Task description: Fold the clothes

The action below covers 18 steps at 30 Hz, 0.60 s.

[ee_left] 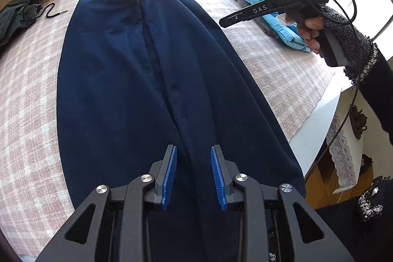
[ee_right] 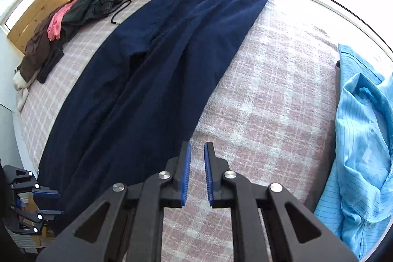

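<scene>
Left wrist view: left gripper jaws apart, nothing clamped, over near end of navy trousers laid flat on bed. Right gripper body at 2 o'clock, lettered "DAS".

Right wrist view: right gripper narrowly parted, empty, above blanket; trousers run toward 11 o'clock; blue shirt at 3 o'clock.

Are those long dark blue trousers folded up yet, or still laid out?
Still laid out. The navy trousers stretch full length along the pink checked bed cover, legs side by side, with no cross fold showing. Neither gripper holds them.
</scene>
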{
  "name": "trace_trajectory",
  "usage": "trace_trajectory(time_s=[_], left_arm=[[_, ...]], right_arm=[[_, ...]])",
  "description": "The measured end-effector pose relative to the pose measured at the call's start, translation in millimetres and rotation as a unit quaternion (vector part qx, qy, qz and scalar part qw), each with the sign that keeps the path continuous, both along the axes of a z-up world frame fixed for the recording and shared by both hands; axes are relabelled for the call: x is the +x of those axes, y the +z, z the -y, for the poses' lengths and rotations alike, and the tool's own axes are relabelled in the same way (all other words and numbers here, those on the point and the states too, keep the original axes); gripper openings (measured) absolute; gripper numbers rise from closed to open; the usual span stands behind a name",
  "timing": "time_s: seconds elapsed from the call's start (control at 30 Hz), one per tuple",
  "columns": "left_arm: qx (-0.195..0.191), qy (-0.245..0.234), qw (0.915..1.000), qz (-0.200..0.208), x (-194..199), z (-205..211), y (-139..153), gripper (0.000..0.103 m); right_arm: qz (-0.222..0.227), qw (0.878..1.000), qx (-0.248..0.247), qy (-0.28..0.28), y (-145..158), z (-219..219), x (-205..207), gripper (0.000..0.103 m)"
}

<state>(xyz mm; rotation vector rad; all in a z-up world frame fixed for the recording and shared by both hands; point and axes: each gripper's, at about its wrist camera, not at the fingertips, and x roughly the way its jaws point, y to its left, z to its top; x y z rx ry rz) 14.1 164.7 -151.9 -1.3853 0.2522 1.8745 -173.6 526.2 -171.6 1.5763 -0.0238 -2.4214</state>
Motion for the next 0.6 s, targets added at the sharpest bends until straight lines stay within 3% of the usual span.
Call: trace_trajectory(time_s=[0.2,0.33,0.37,0.43,0.47,0.6], left_arm=[[-0.020,-0.005,0.9998,-0.008,0.3,-9.2,-11.6,0.024],[-0.022,-0.004,0.9997,-0.010,1.0,-8.0,-11.8,0.023],[-0.023,-0.003,0.9997,-0.010,1.2,-7.4,-11.9,0.023],[-0.024,-0.001,0.9997,-0.010,1.5,-6.2,-12.3,0.023],[-0.024,0.002,0.9997,-0.008,1.6,-5.7,-12.1,0.023],[-0.006,0.015,0.9998,0.011,-3.2,-3.6,-2.7,0.023]], right_arm=[[-0.018,0.999,-0.025,0.032,-9.7,21.4,-63.4,0.012],[0.026,0.997,0.077,0.014,-32.4,8.7,-82.3,0.004],[0.031,0.996,0.087,0.006,-31.3,3.4,-83.9,0.008],[0.012,0.998,0.054,0.013,-22.0,-0.6,-86.5,0.009],[-0.002,0.998,0.061,0.016,-18.9,2.8,-90.8,0.010],[-0.004,0.998,0.059,0.014,-27.1,13.4,-123.3,0.030]])
